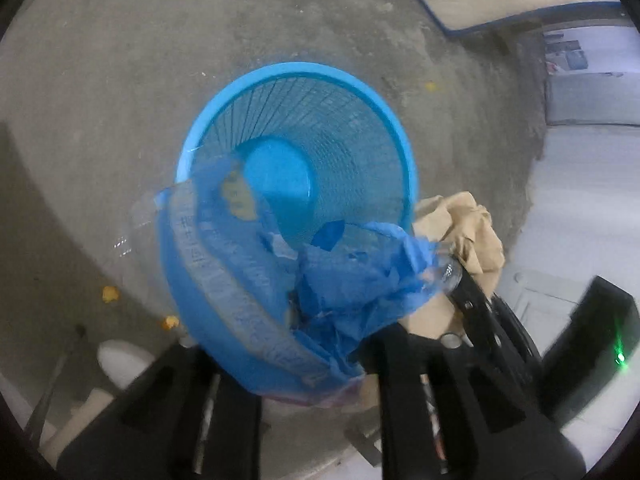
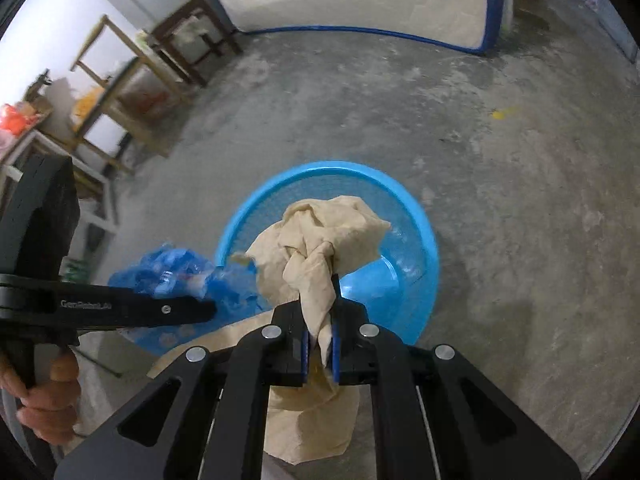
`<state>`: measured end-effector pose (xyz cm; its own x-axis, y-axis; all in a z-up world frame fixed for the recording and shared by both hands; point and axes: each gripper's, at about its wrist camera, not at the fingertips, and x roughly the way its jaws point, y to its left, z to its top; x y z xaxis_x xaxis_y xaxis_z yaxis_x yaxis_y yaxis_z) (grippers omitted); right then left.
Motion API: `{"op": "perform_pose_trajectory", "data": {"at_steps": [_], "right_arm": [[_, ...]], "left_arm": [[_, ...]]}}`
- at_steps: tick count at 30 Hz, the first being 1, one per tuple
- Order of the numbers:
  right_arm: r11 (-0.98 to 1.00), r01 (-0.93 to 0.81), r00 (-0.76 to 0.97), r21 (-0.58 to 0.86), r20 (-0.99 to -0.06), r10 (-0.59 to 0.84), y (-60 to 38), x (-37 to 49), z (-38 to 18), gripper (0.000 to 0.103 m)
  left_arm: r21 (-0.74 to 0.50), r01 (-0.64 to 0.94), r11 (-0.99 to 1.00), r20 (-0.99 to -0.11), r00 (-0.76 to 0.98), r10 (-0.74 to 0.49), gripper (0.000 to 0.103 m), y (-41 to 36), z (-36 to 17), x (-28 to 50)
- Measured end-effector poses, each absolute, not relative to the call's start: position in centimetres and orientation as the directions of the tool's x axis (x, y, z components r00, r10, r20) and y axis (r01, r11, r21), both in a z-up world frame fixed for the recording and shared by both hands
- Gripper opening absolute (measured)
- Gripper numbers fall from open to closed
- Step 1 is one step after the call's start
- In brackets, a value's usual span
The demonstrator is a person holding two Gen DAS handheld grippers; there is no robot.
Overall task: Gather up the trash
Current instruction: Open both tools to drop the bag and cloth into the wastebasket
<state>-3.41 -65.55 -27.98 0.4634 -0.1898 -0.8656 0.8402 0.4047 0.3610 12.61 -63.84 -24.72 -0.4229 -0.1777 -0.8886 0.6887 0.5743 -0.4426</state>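
A blue mesh wastebasket (image 1: 304, 70) (image 2: 332, 168) stands on the concrete floor right below both grippers. A crumpled blue plastic wrapper with clear plastic (image 1: 352, 280) (image 2: 176, 272) hangs over the basket's near rim. It lies between the parted fingers of my left gripper (image 1: 288, 344) (image 2: 208, 308) and hides their tips. My right gripper (image 2: 320, 340) (image 1: 472, 296) is shut on a twisted wad of tan paper (image 2: 332, 232) (image 1: 472, 224), held above the basket's mouth. Inside the basket only its blue bottom shows.
Small yellow scraps (image 1: 110, 294) (image 2: 502, 113) lie on the floor. Wooden stools and tables (image 2: 120, 92) crowd the left side. A pale mat with a blue edge (image 2: 360, 0) lies beyond the basket. A hand (image 2: 48, 400) grips the left tool's handle.
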Motion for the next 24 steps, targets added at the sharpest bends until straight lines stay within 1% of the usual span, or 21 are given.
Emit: {"op": "perform_pose_trajectory", "data": {"at_steps": [2, 4, 5, 7, 8, 9, 10, 12, 13, 14, 18, 22, 24], "right_arm": [[0.401, 0.849, 0.441, 0.343, -0.878, -0.184, -66.7, -3.0, -29.6, 0.010], [0.402, 0.857, 0.418, 0.322, -0.892, -0.175, -67.6, -2.2, -31.0, 0.011], [0.404, 0.859, 0.408, 0.314, -0.897, -0.172, -68.0, -1.7, -31.7, 0.011], [0.409, 0.863, 0.388, 0.296, -0.908, -0.161, -68.3, -1.3, -32.7, 0.013], [0.413, 0.864, 0.378, 0.288, -0.912, -0.156, -68.5, -1.0, -33.4, 0.016], [0.418, 0.864, 0.370, 0.280, -0.916, -0.152, -68.6, -0.8, -33.8, 0.023], [0.426, 0.866, 0.353, 0.260, -0.923, -0.155, -68.8, -0.6, -34.1, 0.028], [0.444, 0.862, 0.348, 0.242, -0.922, -0.173, -68.9, -0.4, -34.0, 0.045], [0.449, 0.863, 0.344, 0.232, -0.921, -0.184, -69.0, -0.4, -34.0, 0.048], [0.454, 0.865, 0.333, 0.213, -0.921, -0.203, -69.1, -0.5, -33.7, 0.054], [0.431, 0.876, 0.343, 0.216, -0.908, -0.242, -69.8, -1.7, -32.6, 0.062], [0.397, 0.885, 0.369, 0.244, -0.887, -0.278, -70.2, -3.3, -31.0, 0.062], [0.385, 0.885, 0.389, 0.261, -0.870, -0.304, -70.2, -4.3, -29.8, 0.062]], "left_arm": [[-0.425, 0.677, 0.601, -0.896, -0.409, -0.173, 0.051, -64.6, -25.8, 13.0], [-0.414, 0.665, 0.622, -0.902, -0.394, -0.178, 0.064, -64.7, -26.3, 12.2], [-0.410, 0.655, 0.634, -0.903, -0.388, -0.183, 0.068, -64.6, -26.2, 12.5], [-0.425, 0.639, 0.642, -0.895, -0.404, -0.190, 0.071, -63.9, -26.1, 12.8], [-0.429, 0.634, 0.643, -0.892, -0.409, -0.192, 0.072, -63.5, -26.1, 12.7], [-0.436, 0.628, 0.645, -0.889, -0.414, -0.198, 0.073, -63.3, -25.8, 12.9], [-0.439, 0.627, 0.644, -0.888, -0.413, -0.204, 0.075, -63.5, -25.7, 13.2], [-0.443, 0.625, 0.643, -0.888, -0.405, -0.218, 0.077, -63.6, -25.0, 13.3], [-0.445, 0.621, 0.645, -0.887, -0.402, -0.225, 0.077, -64.2, -25.0, 13.4], [-0.451, 0.616, 0.646, -0.886, -0.399, -0.237, 0.078, -64.1, -24.2, 13.5], [-0.455, 0.611, 0.648, -0.887, -0.373, -0.272, 0.079, -63.4, -21.3, 13.8], [-0.466, 0.629, 0.622, -0.884, -0.360, -0.299, 0.080, -63.0, -18.5, 13.4], [-0.473, 0.631, 0.615, -0.881, -0.353, -0.315, 0.083, -63.2, -17.6, 13.2]]}}
